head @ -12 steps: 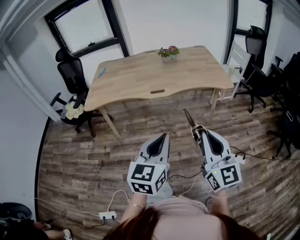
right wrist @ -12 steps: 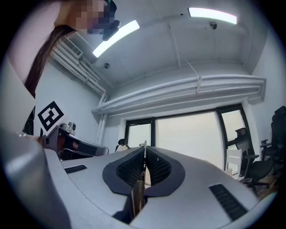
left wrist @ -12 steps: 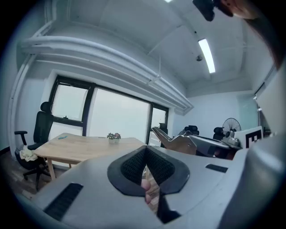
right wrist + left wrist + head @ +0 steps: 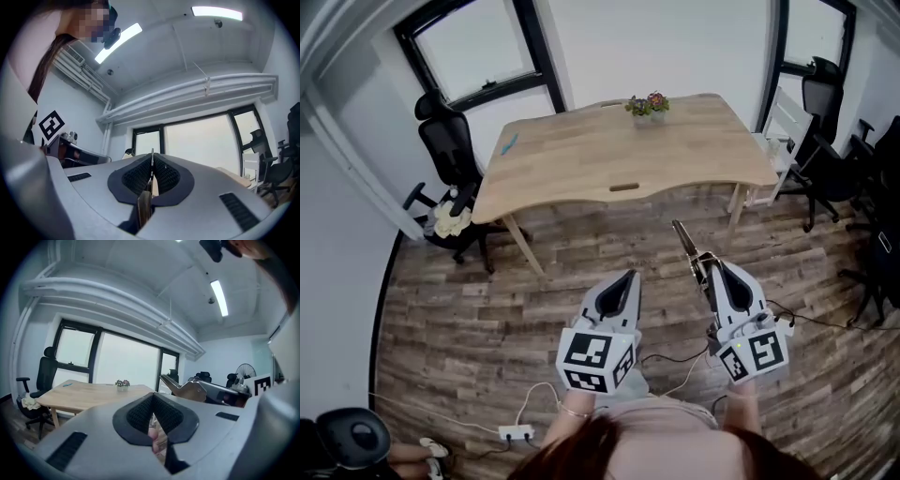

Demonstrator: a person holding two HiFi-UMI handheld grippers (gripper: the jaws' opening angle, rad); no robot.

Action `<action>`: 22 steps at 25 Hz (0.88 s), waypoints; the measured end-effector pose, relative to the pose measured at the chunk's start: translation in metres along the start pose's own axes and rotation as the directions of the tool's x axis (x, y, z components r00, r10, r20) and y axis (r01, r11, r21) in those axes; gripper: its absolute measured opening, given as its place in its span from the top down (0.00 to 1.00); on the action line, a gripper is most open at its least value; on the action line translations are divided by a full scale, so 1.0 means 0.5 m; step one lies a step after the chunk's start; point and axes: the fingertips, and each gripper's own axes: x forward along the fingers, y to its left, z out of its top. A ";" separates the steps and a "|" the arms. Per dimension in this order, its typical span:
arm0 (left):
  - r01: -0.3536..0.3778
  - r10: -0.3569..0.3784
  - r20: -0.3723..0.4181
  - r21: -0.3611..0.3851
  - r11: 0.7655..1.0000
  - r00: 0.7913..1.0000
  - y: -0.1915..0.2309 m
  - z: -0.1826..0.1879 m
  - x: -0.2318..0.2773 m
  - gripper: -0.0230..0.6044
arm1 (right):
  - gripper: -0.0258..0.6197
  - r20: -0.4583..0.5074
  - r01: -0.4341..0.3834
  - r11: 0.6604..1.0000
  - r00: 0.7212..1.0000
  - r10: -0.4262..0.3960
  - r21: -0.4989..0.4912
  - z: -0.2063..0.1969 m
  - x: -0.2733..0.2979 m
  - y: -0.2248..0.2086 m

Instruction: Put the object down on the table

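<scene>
The object is a flat tan wooden tool (image 4: 683,238) that sticks out forward from my right gripper (image 4: 712,266), which is shut on it above the floor. In the right gripper view the tool (image 4: 144,206) stands edge-on between the pressed pads of that gripper (image 4: 152,176). My left gripper (image 4: 627,276) hangs beside it to the left, jaws together, holding nothing. From the left gripper (image 4: 152,420) view, the tool (image 4: 187,389) shows at the right. The wooden table (image 4: 581,159) stands well ahead of both grippers.
On the table are a small potted plant (image 4: 647,105) at the far edge and a blue pen (image 4: 505,143) at the left. Black office chairs (image 4: 448,141) flank the table and a white chair (image 4: 782,120) stands at its right. A power strip (image 4: 516,432) and cables lie on the floor.
The head view has shifted slightly, so the table and both grippers sit a little further right in the picture. The grip on the tool is unchanged.
</scene>
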 end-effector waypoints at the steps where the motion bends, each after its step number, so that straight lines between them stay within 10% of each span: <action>1: -0.002 0.002 0.000 -0.001 1.000 1.000 0.009 0.001 0.003 0.96 | 0.95 -0.004 0.000 1.000 1.000 0.000 0.002 -0.005 0.009 -0.001; 22: 0.028 -0.029 -0.010 -0.028 0.999 1.000 0.192 0.026 0.082 0.96 | 0.95 -0.065 -0.038 0.999 0.997 0.038 0.006 -0.074 0.223 0.037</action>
